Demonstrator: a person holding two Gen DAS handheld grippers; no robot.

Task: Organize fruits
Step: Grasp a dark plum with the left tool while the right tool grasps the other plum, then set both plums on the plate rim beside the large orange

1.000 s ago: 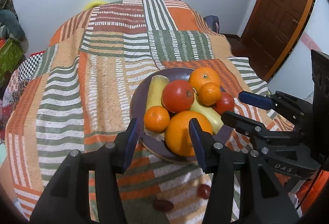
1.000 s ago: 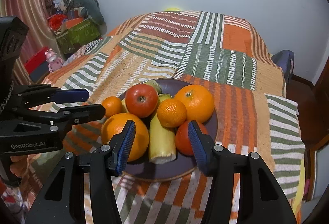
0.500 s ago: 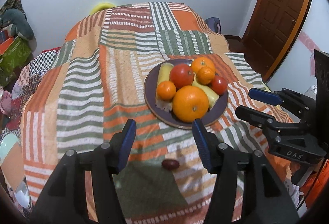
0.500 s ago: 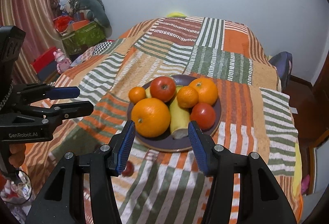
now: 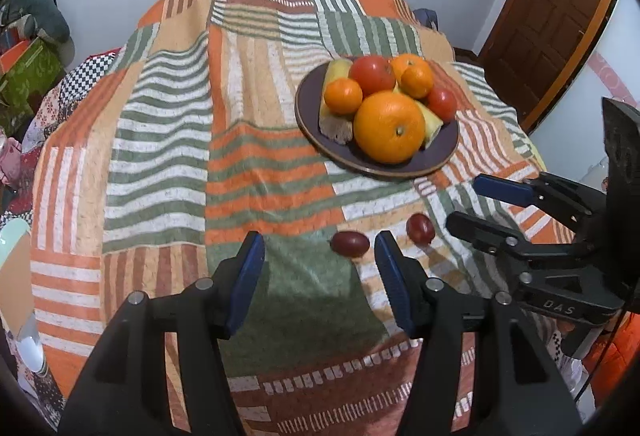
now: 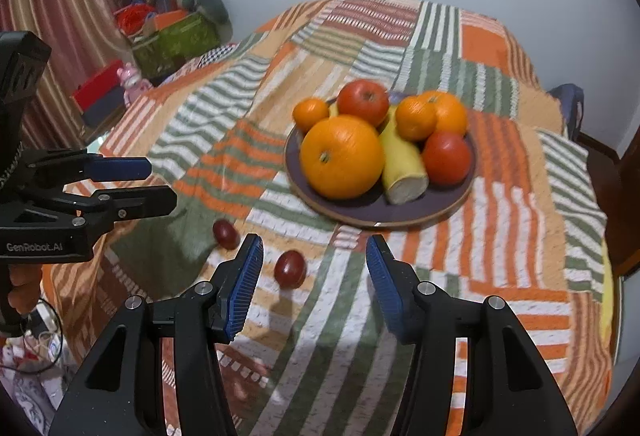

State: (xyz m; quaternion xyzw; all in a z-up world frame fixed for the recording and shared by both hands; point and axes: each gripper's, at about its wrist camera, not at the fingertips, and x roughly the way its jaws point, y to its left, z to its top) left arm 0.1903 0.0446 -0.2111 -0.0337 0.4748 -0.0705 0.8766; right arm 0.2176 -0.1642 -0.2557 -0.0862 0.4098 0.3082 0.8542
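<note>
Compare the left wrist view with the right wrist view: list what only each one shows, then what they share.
Only the left wrist view: a brown wooden door at the far right.

Only the right wrist view: a striped curtain, a green box and a pink toy on the left.

Both: the plate of oranges, tomatoes and bananas, two small dark red fruits lying on the striped blanket in front of it, and the open, empty left gripper and right gripper.

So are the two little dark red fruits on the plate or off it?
Off. Both little red fruits lie on the striped blanket, in front of the plate, which holds the bigger fruit.
</note>
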